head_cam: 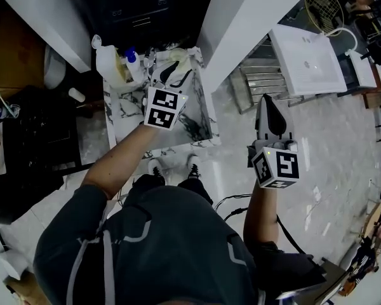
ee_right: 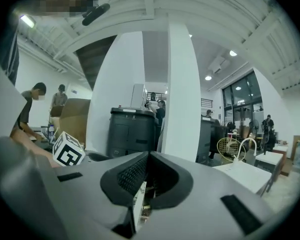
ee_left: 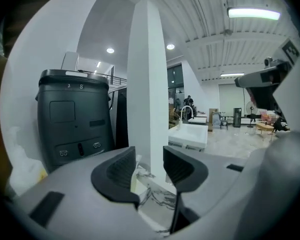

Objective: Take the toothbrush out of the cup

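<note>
left tool [head_cam: 178,73] jaws apart and empty over the marble tabletop [head_cam: 202,113], near a white cup [head_cam: 106,61] at its far corner. toothbrush not discernible. right tool [head_cam: 271,116] jaws together, empty.

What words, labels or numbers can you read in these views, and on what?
No legible text in any view.
Tall black plastic bin: two small pale marks below its lid, too small to read.
White marker cube of the left gripper, and the one of the right gripper: black square patterns, no letters.
</note>
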A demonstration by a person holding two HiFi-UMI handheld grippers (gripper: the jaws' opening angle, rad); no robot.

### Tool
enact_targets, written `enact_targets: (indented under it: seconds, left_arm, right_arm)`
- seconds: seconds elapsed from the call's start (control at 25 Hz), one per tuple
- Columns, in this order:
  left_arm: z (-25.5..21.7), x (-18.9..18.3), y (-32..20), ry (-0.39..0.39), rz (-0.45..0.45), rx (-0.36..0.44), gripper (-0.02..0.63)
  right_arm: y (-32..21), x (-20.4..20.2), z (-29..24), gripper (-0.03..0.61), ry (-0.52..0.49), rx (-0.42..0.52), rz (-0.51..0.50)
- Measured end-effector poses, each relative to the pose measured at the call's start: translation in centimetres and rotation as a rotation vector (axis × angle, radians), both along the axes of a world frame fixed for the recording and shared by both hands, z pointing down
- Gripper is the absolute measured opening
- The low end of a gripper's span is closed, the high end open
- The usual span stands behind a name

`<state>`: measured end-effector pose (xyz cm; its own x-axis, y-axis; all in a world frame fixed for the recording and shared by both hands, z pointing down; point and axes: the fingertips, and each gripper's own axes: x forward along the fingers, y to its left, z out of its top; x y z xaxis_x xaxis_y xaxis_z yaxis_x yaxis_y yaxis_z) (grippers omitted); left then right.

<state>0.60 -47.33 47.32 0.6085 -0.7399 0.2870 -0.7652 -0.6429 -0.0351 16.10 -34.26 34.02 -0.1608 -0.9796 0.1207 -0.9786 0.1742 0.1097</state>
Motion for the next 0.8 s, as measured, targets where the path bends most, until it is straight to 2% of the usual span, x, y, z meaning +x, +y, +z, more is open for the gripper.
enact_targets:
  seconds: [0.24,0.4,0.8]
  left_arm:
    - [4.8,2.2,-3.0,-0.057,-0.074,-0.047,0.184]
    - [8.7,3.7,-4.8,-0.075,-0.125,-0.114,0.184]
    - [13.5,5.1,-11.1,-0.199,-0.234,-0.134,0.19]
  right_arm:
    - [-1.2,2.7,1.6,0.028,0.001,-0.024,-0.027]
    - [-2.4,4.6,3.4,0.028,-0.008,-0.069,-0.027]
    - [-4.0,9.2,8.8,0.028,-0.028,-0.156,-0.01]
